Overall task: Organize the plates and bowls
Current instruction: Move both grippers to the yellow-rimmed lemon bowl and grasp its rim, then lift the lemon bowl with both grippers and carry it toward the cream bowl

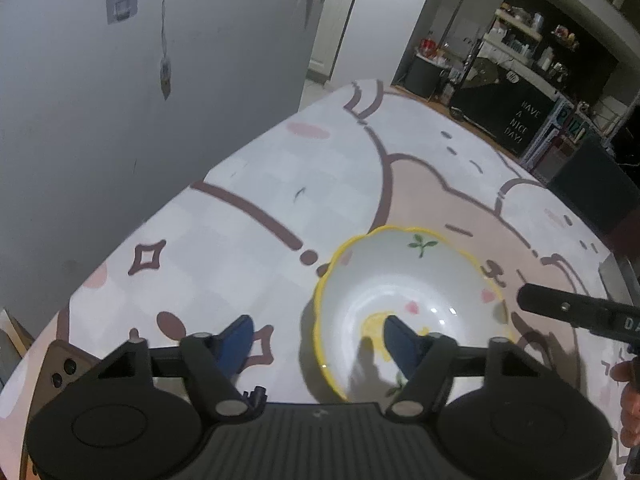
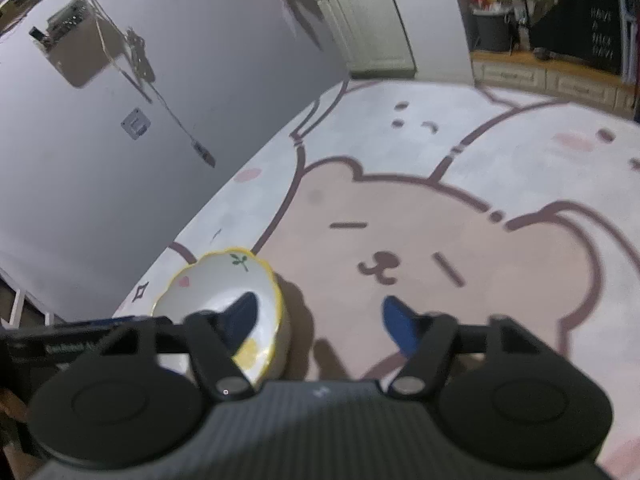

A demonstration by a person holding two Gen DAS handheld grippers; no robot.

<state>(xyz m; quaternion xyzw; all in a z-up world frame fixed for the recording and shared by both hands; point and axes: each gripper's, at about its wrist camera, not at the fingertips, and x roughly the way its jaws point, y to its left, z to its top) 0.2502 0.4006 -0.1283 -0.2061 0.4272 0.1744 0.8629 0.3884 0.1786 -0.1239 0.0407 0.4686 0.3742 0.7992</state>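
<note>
The left tongs (image 1: 318, 340) are standing partly open over the near left rim of the bowl (image 1: 404, 296), holding nothing: 1 blue fingertip (image 1: 400, 340) is hanging above the inside of the bowl and the other is sitting outside the rim over the cloth. The right tongs (image 2: 318, 318) are likewise standing partly open and gripping nothing, with the left blue fingertip (image 2: 242, 314) hovering over the bowl's (image 2: 208, 288) inside and the right fingertip out over the cloth; whether either one is touching the rim cannot be told. The white bowl with its wavy yellow rim is sitting upright on the counter (image 1: 224, 248), which is wearing a pink bear-print cloth, near the grey wall (image 1: 120, 140).
</note>
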